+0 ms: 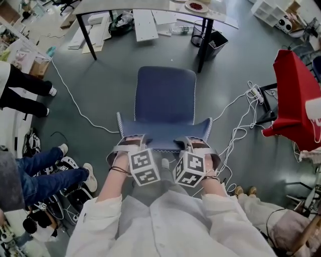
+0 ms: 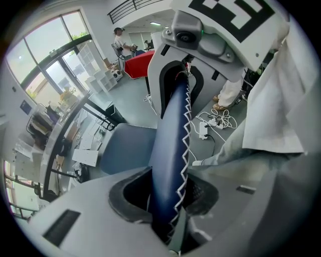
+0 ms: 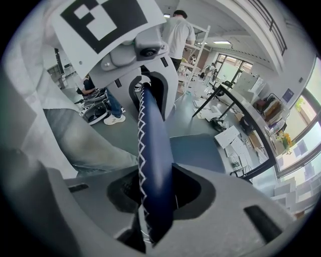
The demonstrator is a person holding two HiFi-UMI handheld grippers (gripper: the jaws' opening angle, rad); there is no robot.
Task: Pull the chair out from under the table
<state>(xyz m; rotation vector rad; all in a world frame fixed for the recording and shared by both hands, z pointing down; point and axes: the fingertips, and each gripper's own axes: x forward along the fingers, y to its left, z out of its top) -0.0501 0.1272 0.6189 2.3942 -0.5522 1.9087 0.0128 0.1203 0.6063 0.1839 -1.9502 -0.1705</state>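
The blue chair stands on the grey floor, its seat wholly in front of the table. Both grippers clamp the top edge of its backrest, which has white zigzag stitching. My left gripper is shut on the backrest's left part, my right gripper on its right part. In the left gripper view the backrest edge runs between that gripper's pads toward the other gripper. The right gripper view shows the same edge pinched in the right gripper.
A red chair stands at the right, with white cables and a power strip on the floor beside it. A black bin and white boards lie under the table. People's legs are at the left.
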